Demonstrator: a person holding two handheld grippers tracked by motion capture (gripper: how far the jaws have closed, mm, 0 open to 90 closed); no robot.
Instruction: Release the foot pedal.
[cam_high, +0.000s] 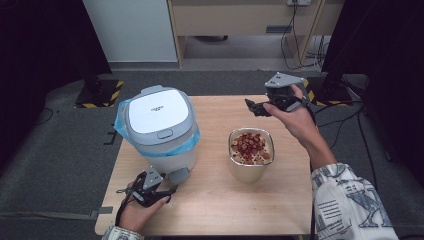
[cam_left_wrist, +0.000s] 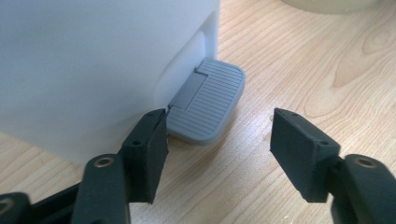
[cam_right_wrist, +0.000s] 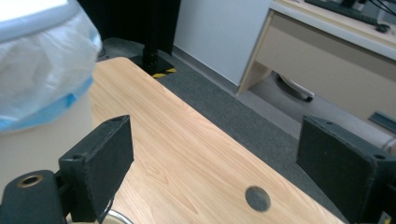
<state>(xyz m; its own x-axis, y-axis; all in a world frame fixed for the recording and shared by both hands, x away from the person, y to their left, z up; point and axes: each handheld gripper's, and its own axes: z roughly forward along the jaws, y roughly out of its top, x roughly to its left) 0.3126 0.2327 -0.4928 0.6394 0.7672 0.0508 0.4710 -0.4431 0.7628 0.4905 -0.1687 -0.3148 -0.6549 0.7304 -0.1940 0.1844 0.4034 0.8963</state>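
A: What is being worked on here?

B: The pedal bin (cam_high: 161, 131), a white one with a grey lid and a blue liner bag bunched under the rim. It stands on the left half of the table (cam_high: 210, 210). Its grey foot pedal (cam_left_wrist: 208, 105) sticks out at the base, on the side nearest the person.

A: And the left hand-held gripper (cam_high: 159, 192)?

B: It sits low, just in front of the bin at the pedal. In the left gripper view its jaws are released and spread; one pad is right at the near corner of the pedal, the other stands apart over bare wood. Nothing is held.

A: How would the bin handle?

B: I'd judge it light and hollow, smooth plastic walls, so it could slide on the wood if shoved sideways. The ribbed pedal is stiff and gives the best purchase: press straight down on its outer end. The lid is closed.

A: The right hand-held gripper (cam_high: 256, 107)?

B: Raised beyond the bin's right side, above the far part of the table, jaws apart and empty, pointing toward the bin.

A: Anything else near the bin?

B: A metal bowl (cam_high: 251, 155) of reddish-brown scraps stands to the right of the bin, well apart from it. It looks open-topped and easy to spill if tipped too soon.
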